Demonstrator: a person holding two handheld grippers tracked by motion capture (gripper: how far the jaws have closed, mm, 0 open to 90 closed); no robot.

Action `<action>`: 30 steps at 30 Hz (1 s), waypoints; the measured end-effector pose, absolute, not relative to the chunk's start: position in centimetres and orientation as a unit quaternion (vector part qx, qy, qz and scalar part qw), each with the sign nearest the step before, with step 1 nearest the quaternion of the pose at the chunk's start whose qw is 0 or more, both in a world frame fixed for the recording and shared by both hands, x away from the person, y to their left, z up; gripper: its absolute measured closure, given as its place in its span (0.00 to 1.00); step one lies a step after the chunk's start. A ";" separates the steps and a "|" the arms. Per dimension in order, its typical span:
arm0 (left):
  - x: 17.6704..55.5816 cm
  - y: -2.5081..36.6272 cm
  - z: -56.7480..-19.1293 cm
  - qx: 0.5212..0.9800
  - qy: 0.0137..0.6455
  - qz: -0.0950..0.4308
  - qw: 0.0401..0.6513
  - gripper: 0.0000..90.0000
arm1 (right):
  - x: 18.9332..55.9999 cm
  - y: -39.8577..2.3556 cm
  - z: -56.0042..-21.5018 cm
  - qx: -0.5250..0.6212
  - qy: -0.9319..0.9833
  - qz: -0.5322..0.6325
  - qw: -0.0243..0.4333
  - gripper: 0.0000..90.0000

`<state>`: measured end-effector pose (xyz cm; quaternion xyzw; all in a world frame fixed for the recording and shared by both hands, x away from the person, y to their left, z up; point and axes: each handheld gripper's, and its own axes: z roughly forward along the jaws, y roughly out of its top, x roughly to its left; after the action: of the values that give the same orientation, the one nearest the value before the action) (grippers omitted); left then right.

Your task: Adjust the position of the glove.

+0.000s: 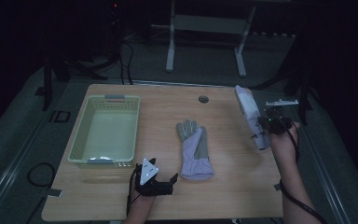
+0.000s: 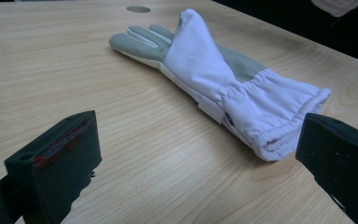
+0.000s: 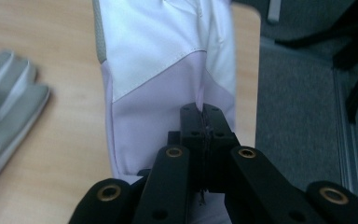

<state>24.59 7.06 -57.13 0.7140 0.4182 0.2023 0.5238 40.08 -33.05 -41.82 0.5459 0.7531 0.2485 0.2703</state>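
Two white and grey gloves are here. One glove [image 1: 194, 148] [image 2: 214, 79] lies flat in the middle of the wooden table [image 1: 223, 196], fingers away from me. The other glove [image 1: 251, 116] [image 3: 163, 65] hangs lifted above the table's right side, pinched by its cuff in my right gripper [image 1: 264, 127] [image 3: 205, 122], whose jaws are pressed together on the fabric. My left gripper [image 1: 161, 179] [image 2: 200, 154] rests near the front edge with its jaws wide apart, the lying glove's cuff just ahead of them and untouched.
A pale plastic basket [image 1: 85, 135] stands on the left half of the table, nothing inside. A round cable hole [image 1: 203, 99] sits near the far edge. Beyond the table are a dark floor and a white frame's legs [image 1: 170, 56].
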 end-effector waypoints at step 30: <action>24.4 7.0 -57.1 0.715 0.411 0.205 0.527 0.00 | 37.6 -29.0 -51.6 0.562 0.772 0.229 0.189 0.85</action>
<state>24.39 7.04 -57.11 0.7151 0.4106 0.2055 0.5271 37.56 -29.01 -51.59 0.5618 0.7722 0.2291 0.1887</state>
